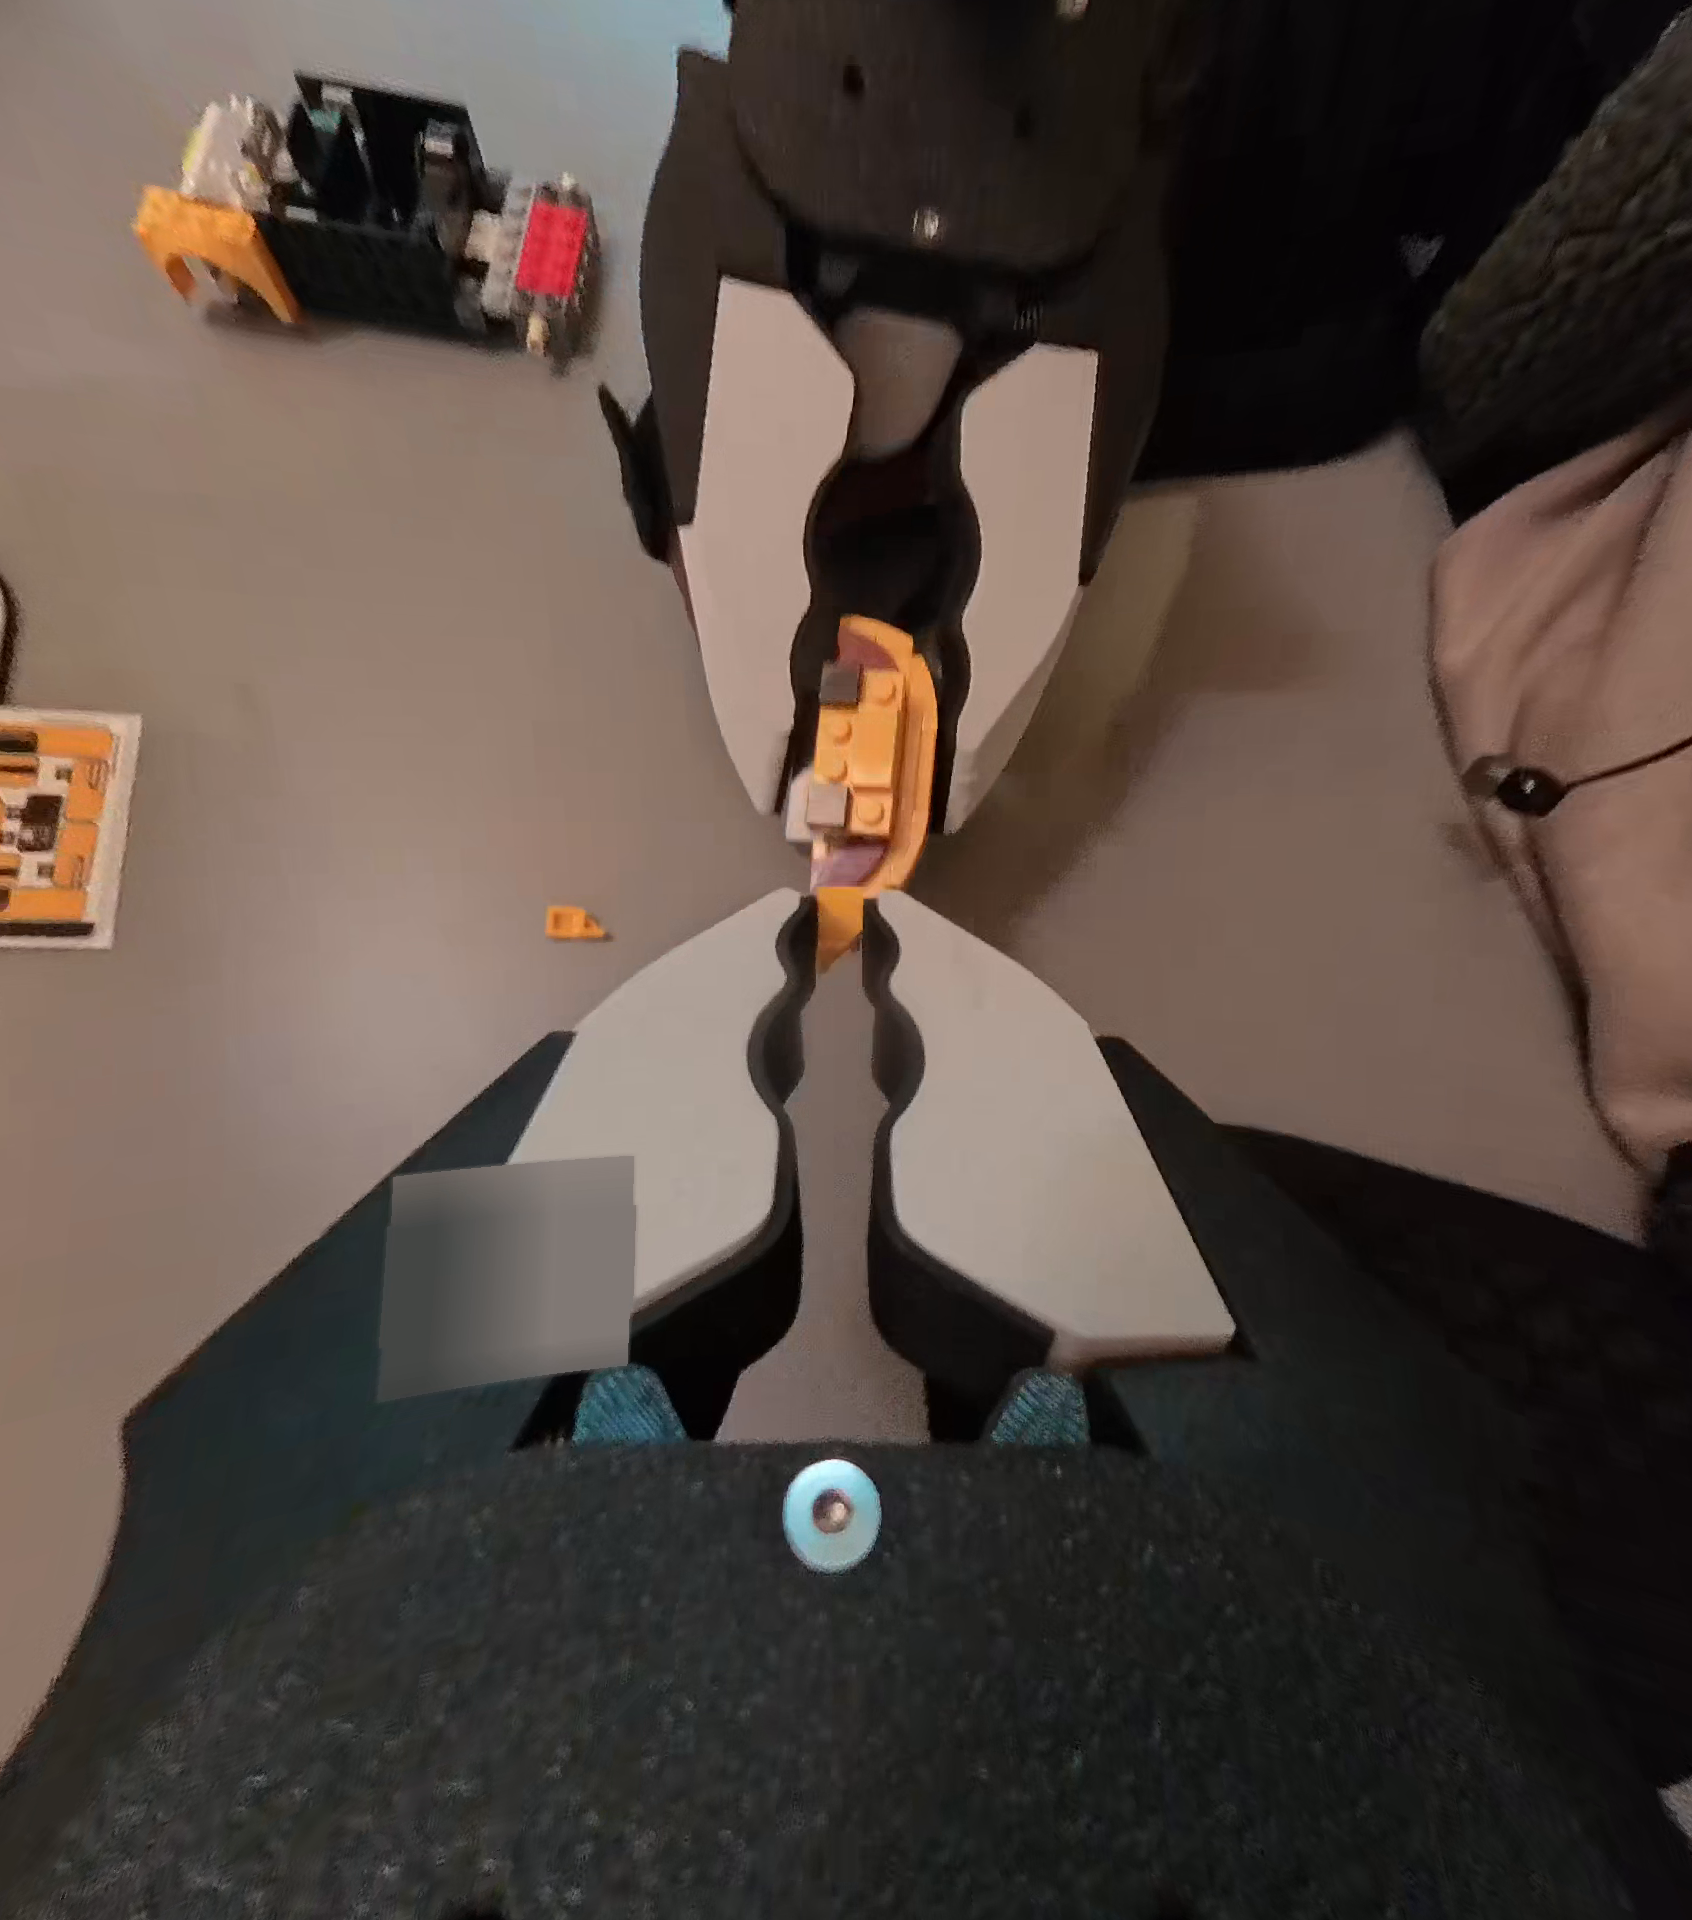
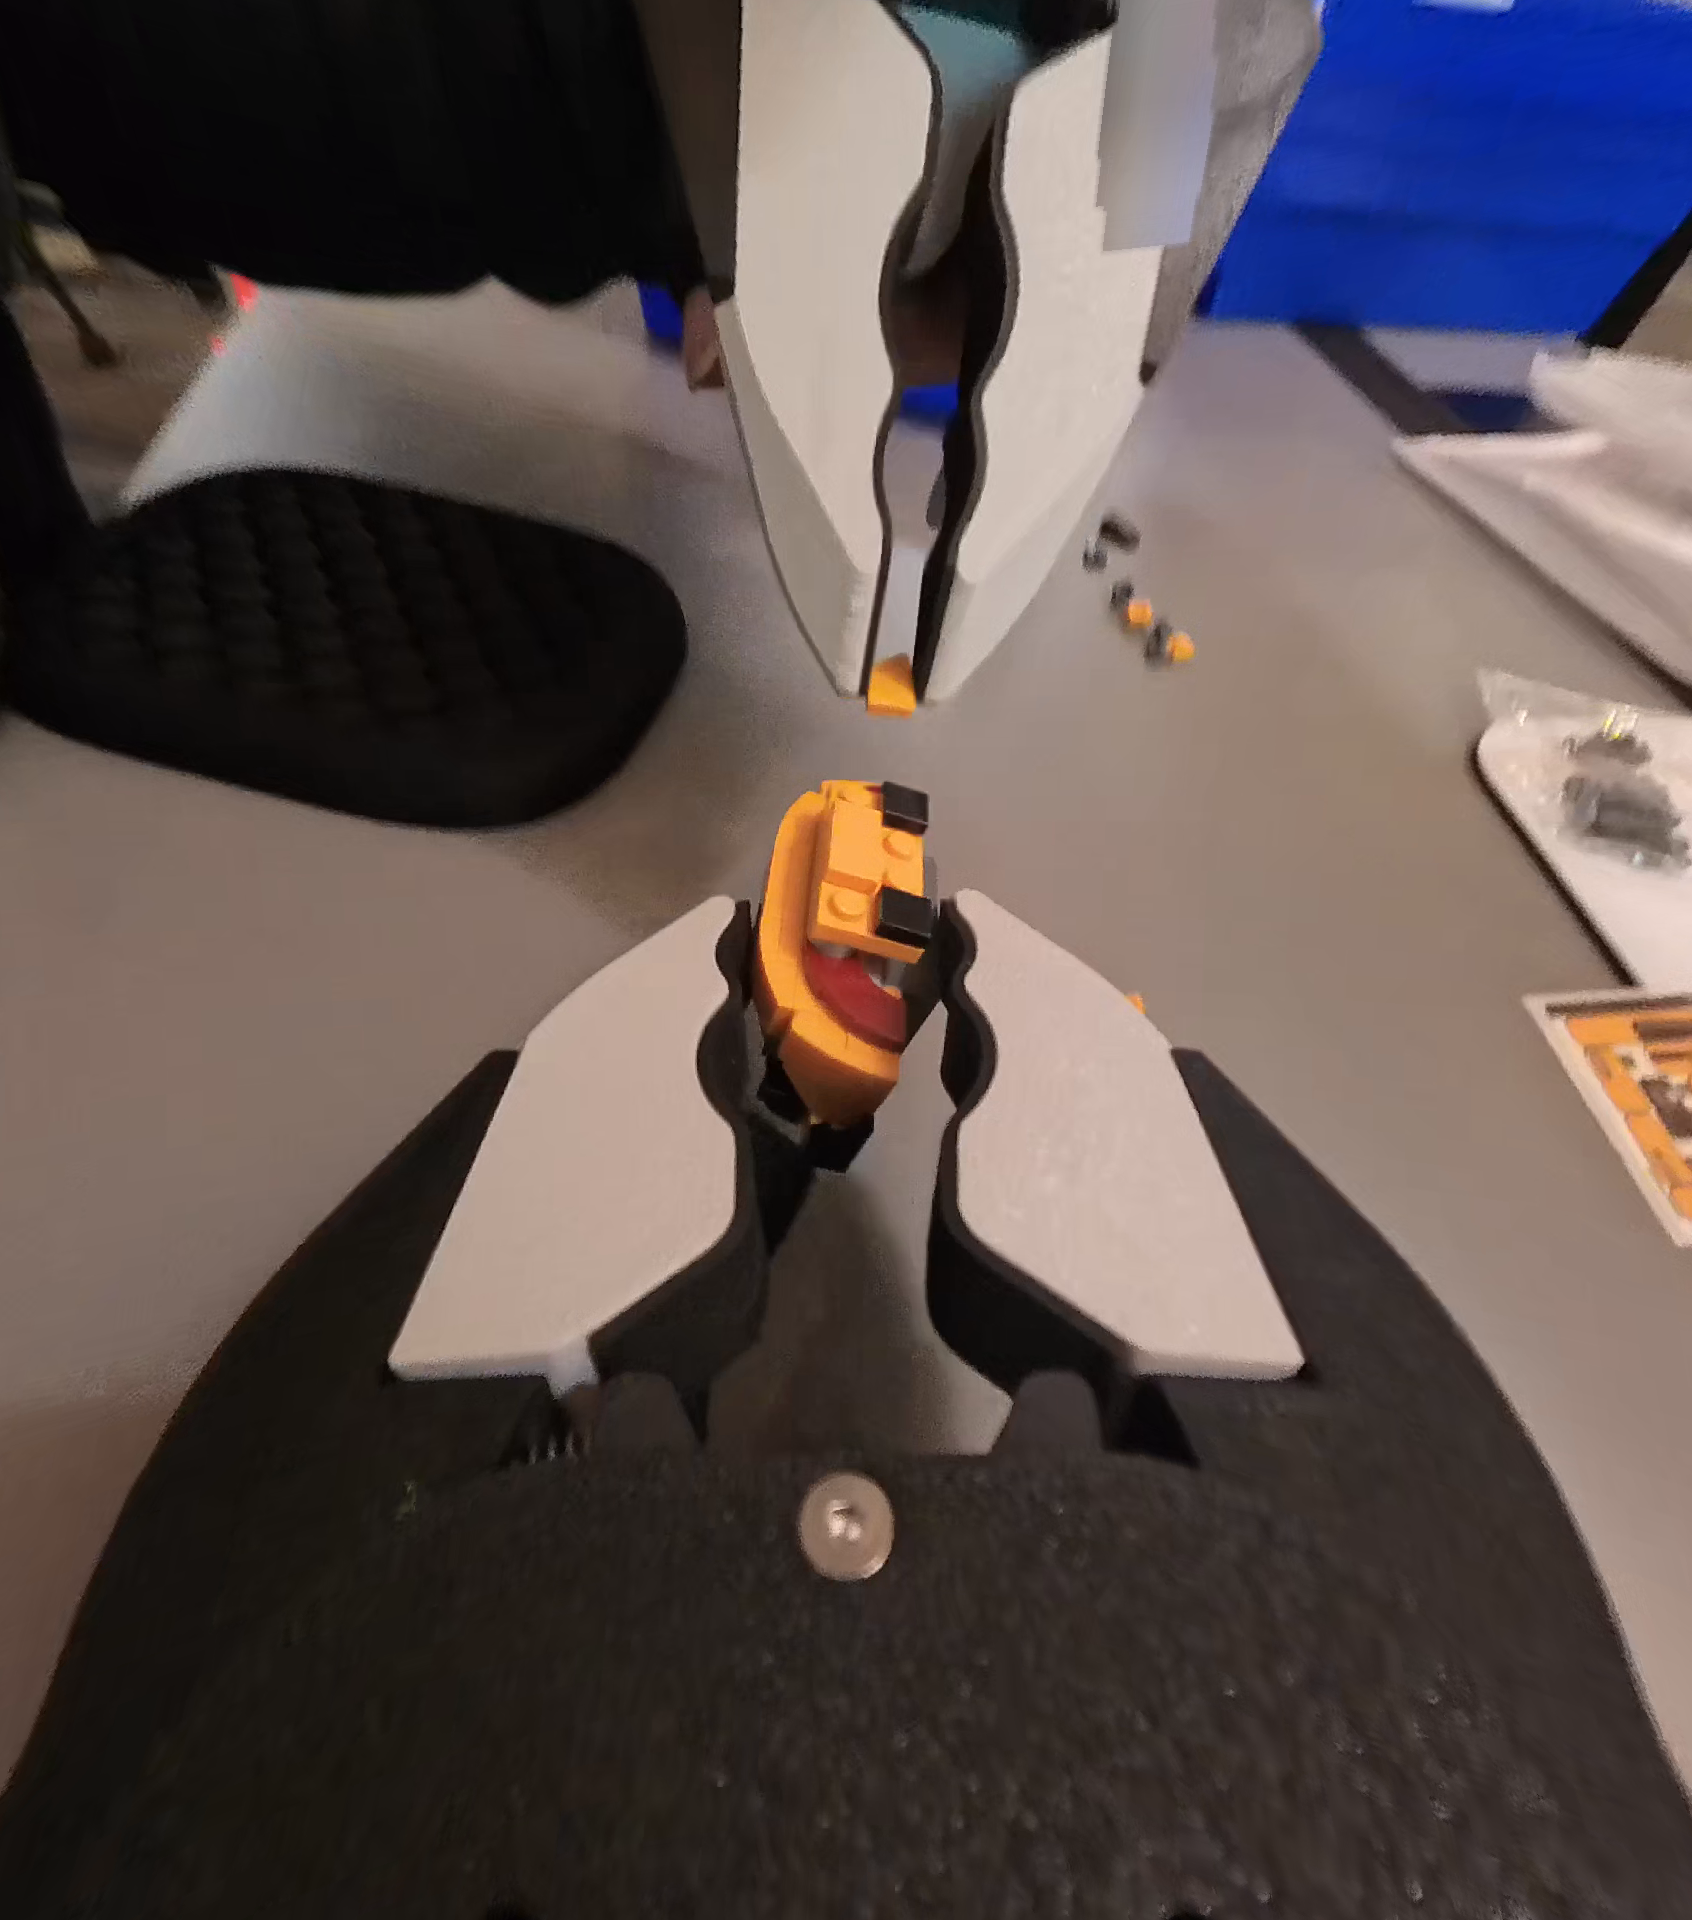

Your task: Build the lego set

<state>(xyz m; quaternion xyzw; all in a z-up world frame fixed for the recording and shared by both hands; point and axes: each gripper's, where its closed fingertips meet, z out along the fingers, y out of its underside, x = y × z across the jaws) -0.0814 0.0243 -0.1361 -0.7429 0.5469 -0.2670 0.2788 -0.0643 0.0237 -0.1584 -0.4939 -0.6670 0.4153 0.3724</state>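
My left gripper (image 1: 834,914) is shut on a small orange piece (image 1: 837,935), pinched at the fingertips. My right gripper (image 2: 847,914) is shut on an orange lego sub-assembly (image 2: 847,977) with two black tiles, studs on top and a dark red curved part. The two grippers face each other tip to tip above the grey table. In the right wrist view the left gripper (image 2: 892,675) holds the small orange piece (image 2: 891,694) just beyond the sub-assembly, with a small gap between them. In the left wrist view the right gripper (image 1: 868,821) holds the sub-assembly (image 1: 868,758).
A partly built black, orange and red model (image 1: 374,239) stands far left. A sticker sheet (image 1: 0,821) and a loose orange piece (image 1: 574,923) lie on the table. A black mesh pad (image 2: 343,644), small loose parts (image 2: 1148,613) and a white tray (image 2: 1538,821) with bagged parts are nearby. A person's sleeve (image 1: 1600,727) is at right. Both grippers' tips are close together, under 4 cm apart.
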